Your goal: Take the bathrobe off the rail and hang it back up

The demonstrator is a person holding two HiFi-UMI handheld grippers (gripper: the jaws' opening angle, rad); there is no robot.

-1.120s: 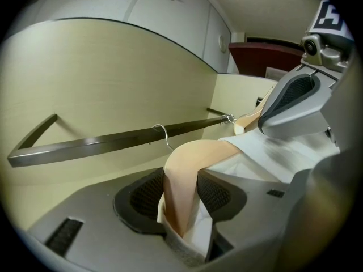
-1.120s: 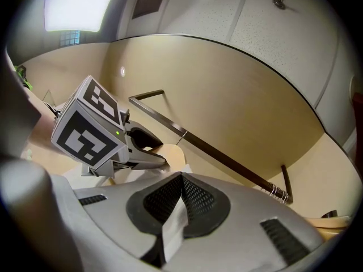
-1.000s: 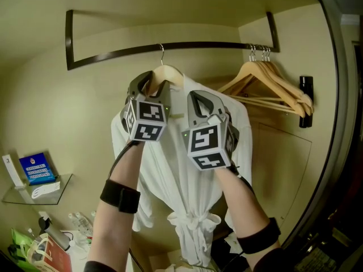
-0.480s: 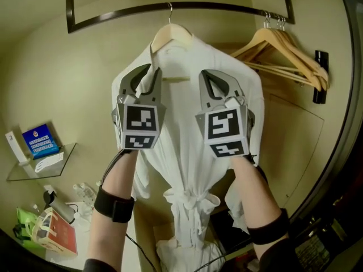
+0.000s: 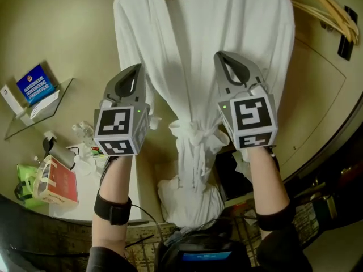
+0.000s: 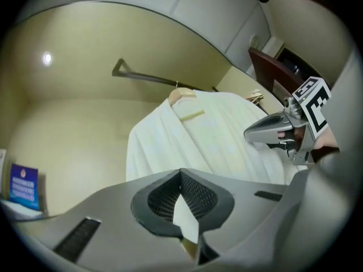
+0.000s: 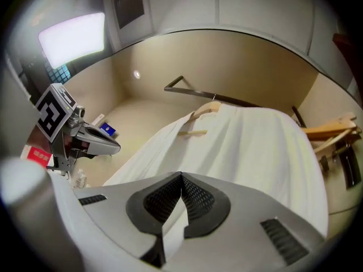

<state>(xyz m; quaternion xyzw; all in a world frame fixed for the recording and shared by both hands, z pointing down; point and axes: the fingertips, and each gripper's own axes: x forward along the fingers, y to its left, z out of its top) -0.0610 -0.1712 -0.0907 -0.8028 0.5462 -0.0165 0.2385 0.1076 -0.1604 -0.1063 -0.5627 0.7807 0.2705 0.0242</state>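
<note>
White cloth bathrobe (image 5: 198, 44): hangs on a light wooden hanger (image 6: 182, 94) from the dark metal rail (image 6: 144, 78), against the beige wall, belt knotted at the waist.
Left gripper (image 5: 136, 71): held up before the robe's left sleeve; jaws just closed, tips together, nothing between them.
Right gripper (image 5: 223, 58): held up before the robe's right side; jaws together, empty.
Spare wooden hangers (image 5: 326, 7): right of the robe.
Glass wall shelf (image 5: 62, 92): left, bearing a blue box (image 5: 34, 84).

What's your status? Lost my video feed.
Left gripper shut, right gripper shut, both empty. Bathrobe hanging on rail. Nothing in the way.
</note>
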